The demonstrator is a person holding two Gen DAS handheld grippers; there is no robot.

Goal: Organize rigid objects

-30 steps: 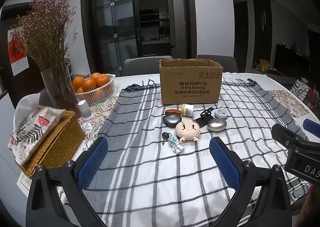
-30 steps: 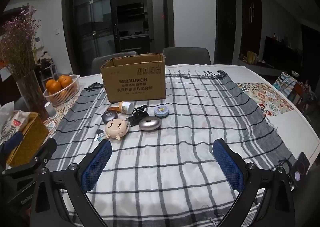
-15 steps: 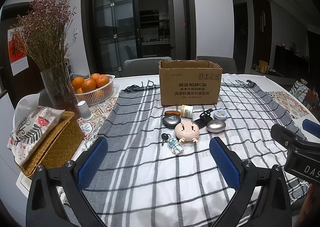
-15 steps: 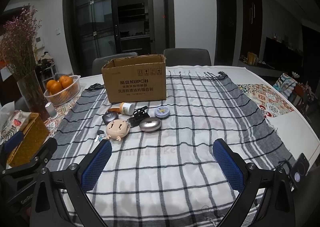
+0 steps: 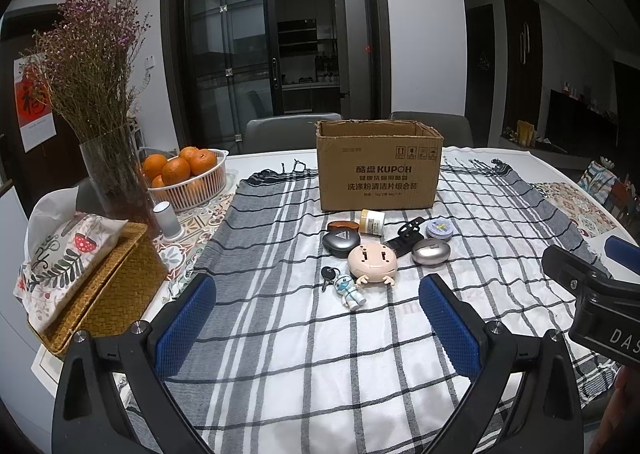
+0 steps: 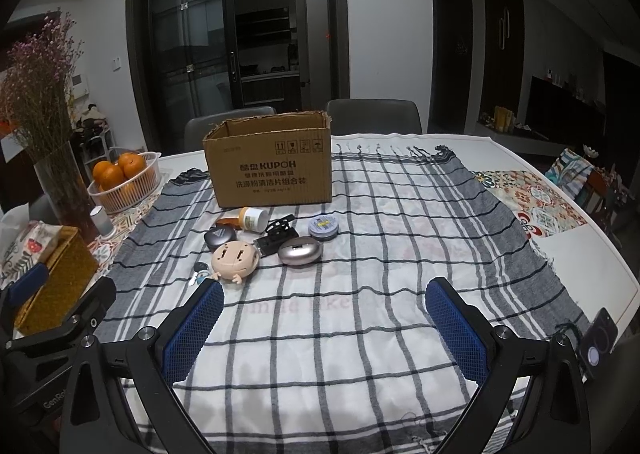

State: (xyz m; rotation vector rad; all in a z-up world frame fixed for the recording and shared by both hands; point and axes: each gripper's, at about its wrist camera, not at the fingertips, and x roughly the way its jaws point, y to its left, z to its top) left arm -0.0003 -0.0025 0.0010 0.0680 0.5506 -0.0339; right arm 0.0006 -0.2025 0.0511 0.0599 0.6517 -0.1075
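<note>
An open cardboard box (image 5: pixel 379 167) (image 6: pixel 272 169) stands upright on the checked cloth. In front of it lies a cluster of small items: a peach doll-head case (image 5: pixel 372 262) (image 6: pixel 233 258), a silver oval case (image 5: pixel 431 251) (image 6: pixel 300 250), a black triangular case (image 5: pixel 341 242) (image 6: pixel 218 238), a small jar on its side (image 5: pixel 371 221) (image 6: pixel 252 218), a round tin (image 5: pixel 439 229) (image 6: pixel 323 229), a black clip (image 5: pixel 408 234) and a key with a figure keychain (image 5: pixel 347 290). My left gripper (image 5: pixel 318 322) and right gripper (image 6: pixel 323 328) hover open, both short of the cluster, holding nothing.
A white basket of oranges (image 5: pixel 188 177) (image 6: pixel 124 179), a glass vase of dried flowers (image 5: pixel 116 177), a small white cylinder (image 5: pixel 168 219) and a wicker tissue box (image 5: pixel 92 282) line the left side. A phone (image 6: pixel 598 346) lies at the right table edge. Chairs stand behind the table.
Both views have shifted slightly; the box and the cluster sit marginally higher and farther in frame. Nothing on the table has moved, and both grippers stay open.
</note>
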